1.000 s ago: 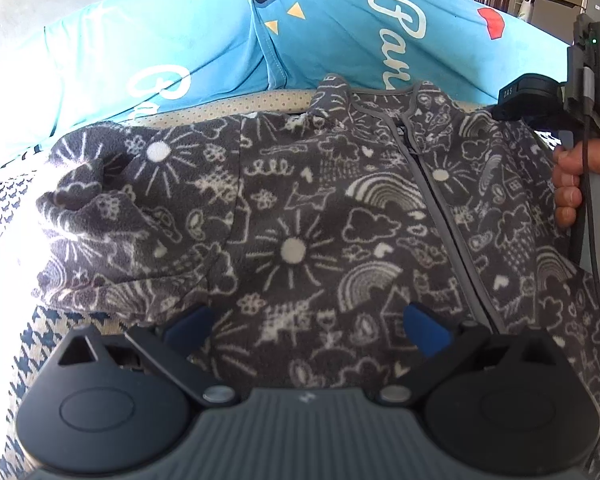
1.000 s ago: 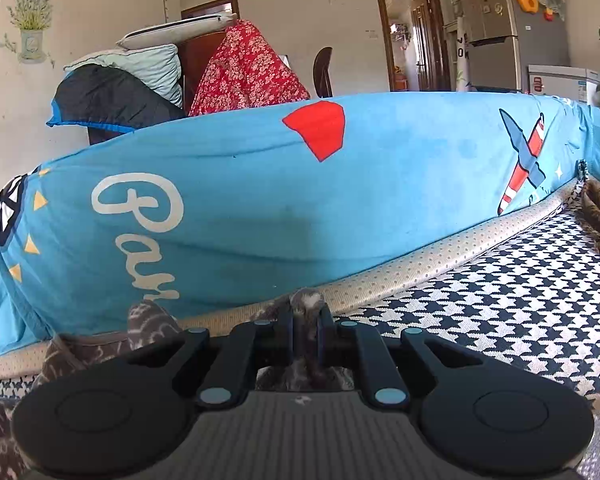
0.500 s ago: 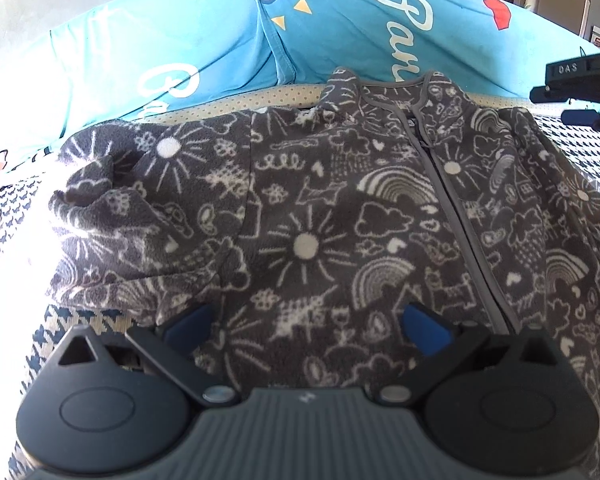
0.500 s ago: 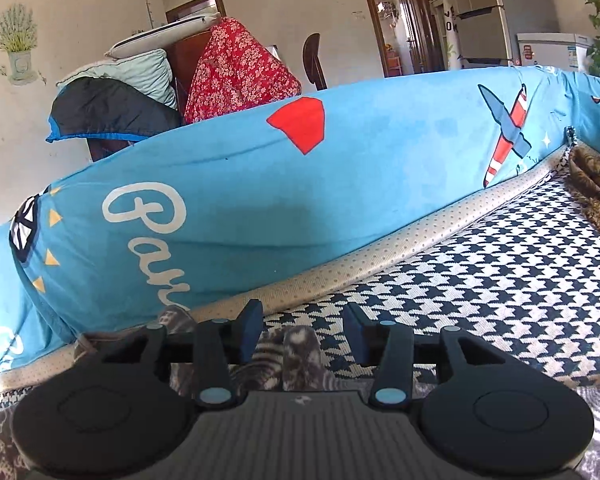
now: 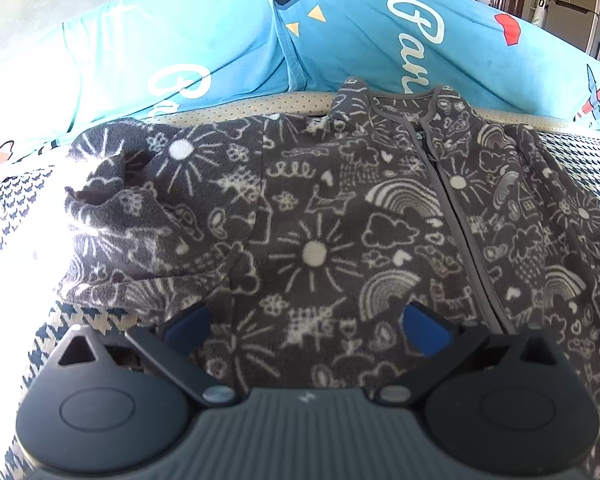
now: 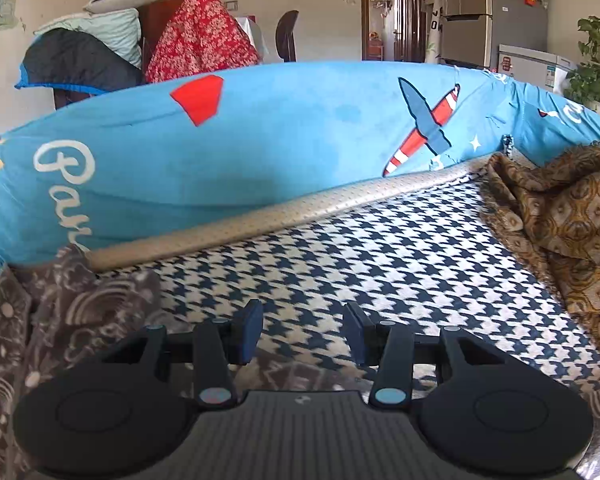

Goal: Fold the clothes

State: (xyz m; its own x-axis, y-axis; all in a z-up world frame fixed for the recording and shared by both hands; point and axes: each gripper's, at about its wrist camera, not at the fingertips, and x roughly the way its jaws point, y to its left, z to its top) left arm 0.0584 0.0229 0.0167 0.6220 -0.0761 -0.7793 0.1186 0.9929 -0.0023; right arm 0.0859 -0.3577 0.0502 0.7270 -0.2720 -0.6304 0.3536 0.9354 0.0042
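Note:
A dark grey fleece jacket (image 5: 340, 216) with white doodle print lies spread front-up on the houndstooth sofa seat, zipper closed, collar toward the blue backrest. Its left sleeve (image 5: 140, 224) lies bunched across the left side. My left gripper (image 5: 306, 326) is open and empty, hovering over the jacket's lower front. My right gripper (image 6: 303, 332) is open and empty above the seat, just right of the jacket's edge (image 6: 72, 312).
A blue printed backrest cushion (image 6: 300, 136) runs along the back of the houndstooth seat (image 6: 400, 264). A brown patterned cloth (image 6: 560, 224) lies heaped at the right. Piled bedding, a chair and a fridge stand behind the sofa.
My right gripper opened and let go of the jacket's fabric, then moved right, off the jacket. The left view drew back slightly; the right gripper left its sight.

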